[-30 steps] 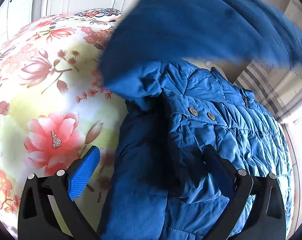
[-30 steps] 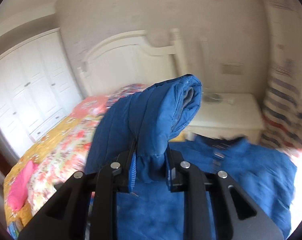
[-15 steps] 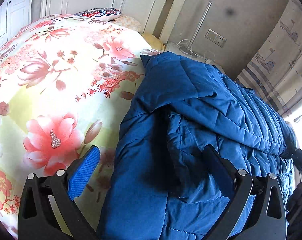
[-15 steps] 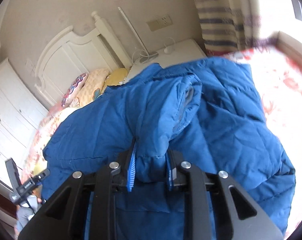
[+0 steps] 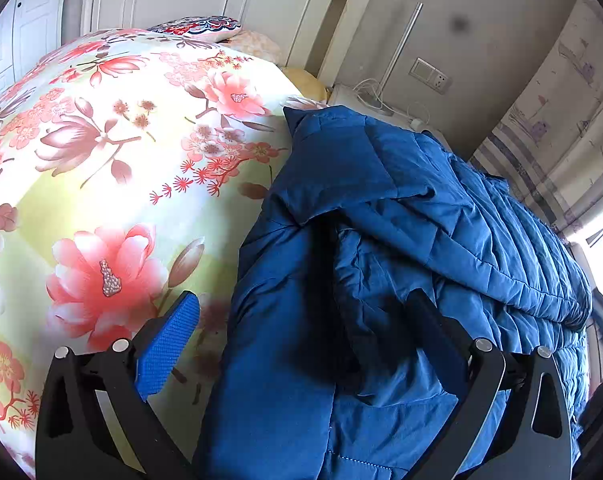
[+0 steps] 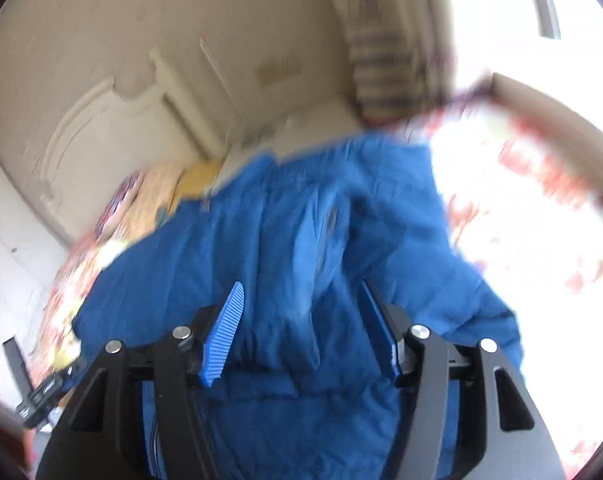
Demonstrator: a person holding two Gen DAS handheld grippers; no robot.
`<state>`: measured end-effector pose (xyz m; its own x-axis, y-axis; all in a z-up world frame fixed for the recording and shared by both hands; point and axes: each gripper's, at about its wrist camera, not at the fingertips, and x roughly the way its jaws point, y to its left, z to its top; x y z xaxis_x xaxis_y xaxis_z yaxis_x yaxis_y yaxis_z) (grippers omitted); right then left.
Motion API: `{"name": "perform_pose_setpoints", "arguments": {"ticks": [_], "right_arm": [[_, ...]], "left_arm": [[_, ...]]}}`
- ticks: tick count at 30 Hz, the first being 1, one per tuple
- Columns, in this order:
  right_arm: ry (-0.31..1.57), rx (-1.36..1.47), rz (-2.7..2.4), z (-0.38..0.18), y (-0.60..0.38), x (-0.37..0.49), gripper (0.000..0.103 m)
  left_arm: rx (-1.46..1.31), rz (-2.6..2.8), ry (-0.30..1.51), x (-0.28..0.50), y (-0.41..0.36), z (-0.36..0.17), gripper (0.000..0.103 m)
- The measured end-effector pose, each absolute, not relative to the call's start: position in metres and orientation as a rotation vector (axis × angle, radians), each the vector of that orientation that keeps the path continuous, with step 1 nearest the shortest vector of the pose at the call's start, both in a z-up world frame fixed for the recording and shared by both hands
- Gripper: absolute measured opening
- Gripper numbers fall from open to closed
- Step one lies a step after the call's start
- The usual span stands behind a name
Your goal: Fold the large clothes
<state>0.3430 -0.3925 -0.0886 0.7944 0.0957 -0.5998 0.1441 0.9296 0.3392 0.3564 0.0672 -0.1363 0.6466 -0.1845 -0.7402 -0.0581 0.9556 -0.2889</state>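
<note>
A blue quilted jacket [image 5: 401, 240] is lying spread on the bed, on top of a floral bedspread [image 5: 113, 168] of pink and red blossoms on pale yellow. No box, basket or other container is showing in either view.

The left gripper [image 5: 301, 344] is hanging over the near edge of the jacket with its tongs standing wide apart; the left pad [image 5: 167, 350] is sitting above the bedspread just beside the jacket's edge, and the other finger is over the dark folds of the jacket, pressing on nothing that I can see. Beyond these tongs a sleeve [image 5: 441, 216] is lying folded across the body of the jacket, running away to the right.

The right gripper [image 6: 301, 332] is pointing down at the jacket too, in a blurred view. Its tongs have just been opening, and they are now standing apart with the sleeve cuff [image 6: 277, 344] lying loose between them, neither pad squeezing it. Half a second ago those same tongs were clamped tight on that cuff, and a second ago they were carrying the sleeve high over the bed; now the sleeve is down on the jacket.

Past the jacket, a white headboard [image 5: 261, 12] and a patterned pillow [image 5: 197, 26] are standing at the far end of the bed.
</note>
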Motion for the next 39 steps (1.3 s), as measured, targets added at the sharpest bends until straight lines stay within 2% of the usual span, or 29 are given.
{"name": "perform_pose_setpoints", "arguments": {"ticks": [4, 8, 9, 15, 20, 25, 28, 35, 39], "right_arm": [[0.615, 0.156, 0.022, -0.069, -0.344, 0.357, 0.059], [0.757, 0.005, 0.01, -0.092, -0.318, 0.387, 0.063], [0.826, -0.006, -0.009, -0.11, -0.32, 0.395, 0.063], [0.79, 0.002, 0.015, -0.124, -0.323, 0.392, 0.065], [0.786, 0.028, 0.028, -0.126, -0.324, 0.389, 0.066], [0.776, 0.076, 0.062, -0.127, -0.331, 0.389, 0.068], [0.763, 0.131, 0.106, -0.125, -0.339, 0.387, 0.07], [0.665, 0.31, 0.102, -0.099, -0.362, 0.374, 0.069], [0.658, 0.187, 0.092, -0.082, -0.342, 0.394, 0.07]], "left_arm": [[-0.301, -0.074, 0.868, 0.356, 0.067, -0.136, 0.099], [-0.307, -0.067, 0.863, 0.356, 0.068, -0.136, 0.099], [-0.311, -0.061, 0.858, 0.355, 0.069, -0.135, 0.099], [-0.273, -0.068, 0.676, 0.342, 0.061, -0.085, 0.099], [-0.194, -0.171, 0.701, 0.381, 0.022, -0.044, 0.099], [-0.156, -0.163, 0.896, 0.43, -0.003, -0.098, 0.099], [0.001, -0.146, 0.827, 0.423, -0.019, -0.124, 0.099], [0.004, -0.139, 0.822, 0.419, -0.018, -0.124, 0.099], [0.0, -0.138, 0.82, 0.42, -0.018, -0.122, 0.099]]}}
